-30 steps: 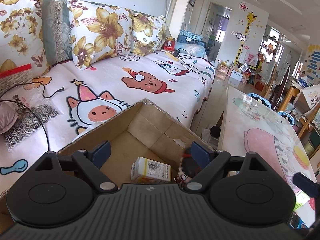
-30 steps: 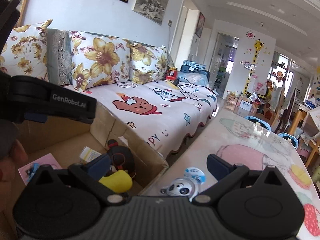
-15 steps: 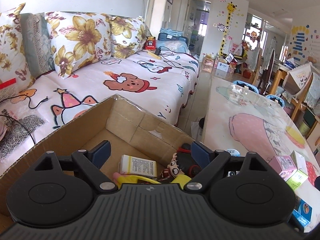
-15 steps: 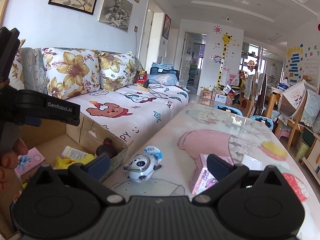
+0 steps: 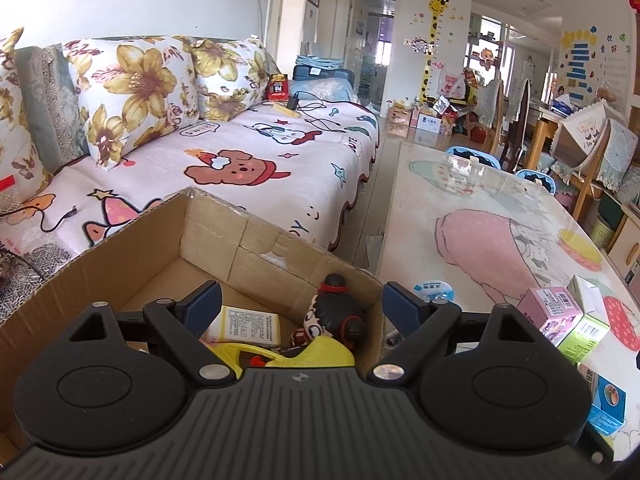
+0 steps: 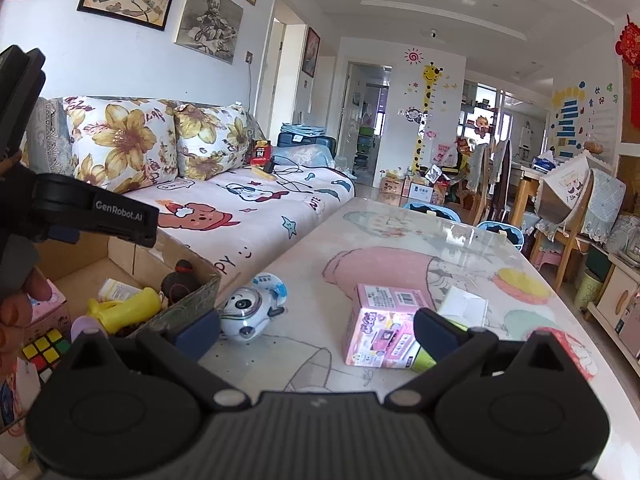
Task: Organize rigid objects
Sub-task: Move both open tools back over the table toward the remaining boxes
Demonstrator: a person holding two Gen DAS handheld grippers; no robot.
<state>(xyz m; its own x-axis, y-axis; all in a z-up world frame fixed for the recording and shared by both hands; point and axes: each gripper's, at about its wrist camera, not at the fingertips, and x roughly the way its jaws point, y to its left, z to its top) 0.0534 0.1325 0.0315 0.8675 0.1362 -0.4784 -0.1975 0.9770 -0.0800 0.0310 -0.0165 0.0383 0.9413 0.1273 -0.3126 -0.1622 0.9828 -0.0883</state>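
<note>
**Panda toy and boxes wait beside the part-filled carton**

The right gripper hangs spread and empty over the table; the left gripper is likewise spread, holding nothing, above the cardboard box. The panda toy lies on the table just beside the carton; it looks light, hard and glossy, so likely slippery; its rounded body is best pinched across the middle. The pink box looks stiff and light, easiest taken by its flat sides. On the table: one panda, one pink box, one white box; in the carton: one yellow toy, one dark-haired doll, one puzzle cube.
</note>
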